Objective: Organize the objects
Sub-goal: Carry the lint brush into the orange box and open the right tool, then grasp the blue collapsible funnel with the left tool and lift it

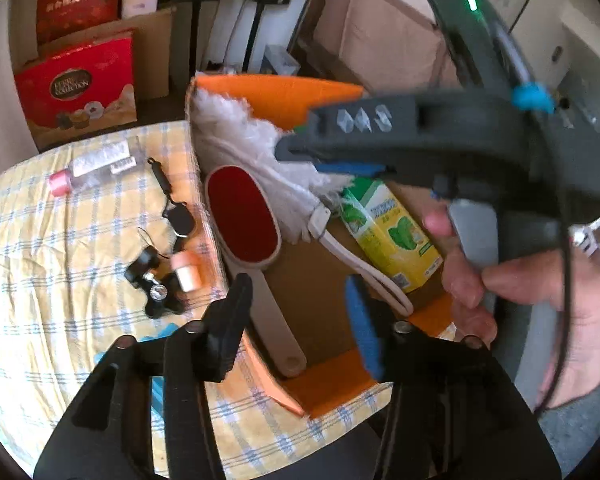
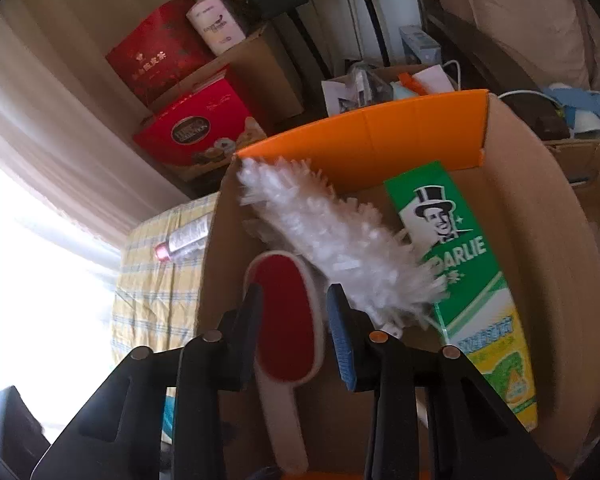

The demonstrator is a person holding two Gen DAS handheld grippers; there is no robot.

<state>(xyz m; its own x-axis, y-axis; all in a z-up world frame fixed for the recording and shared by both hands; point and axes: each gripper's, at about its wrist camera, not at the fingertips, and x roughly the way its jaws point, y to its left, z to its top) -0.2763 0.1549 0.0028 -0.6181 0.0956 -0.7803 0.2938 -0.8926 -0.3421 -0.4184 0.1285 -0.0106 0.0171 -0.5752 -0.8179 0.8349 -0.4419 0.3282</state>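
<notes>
We've got the lint brush (image 2: 286, 320) lying in the cardboard box (image 2: 548, 264) right ahead of our right gripper (image 2: 296, 328), whose jaws stand apart around it without clamping, likely a release beside the duster (image 2: 340, 240) and toothpaste box (image 2: 472, 280). Our left gripper (image 1: 300, 320) hovers above, parted and empty, small items (image 1: 164, 272) waiting to its left on the counter (image 1: 60, 280).

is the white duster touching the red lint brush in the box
Touching. In the left wrist view the white duster fluff overlaps the upper edge of the red lint brush with no gap.
</notes>
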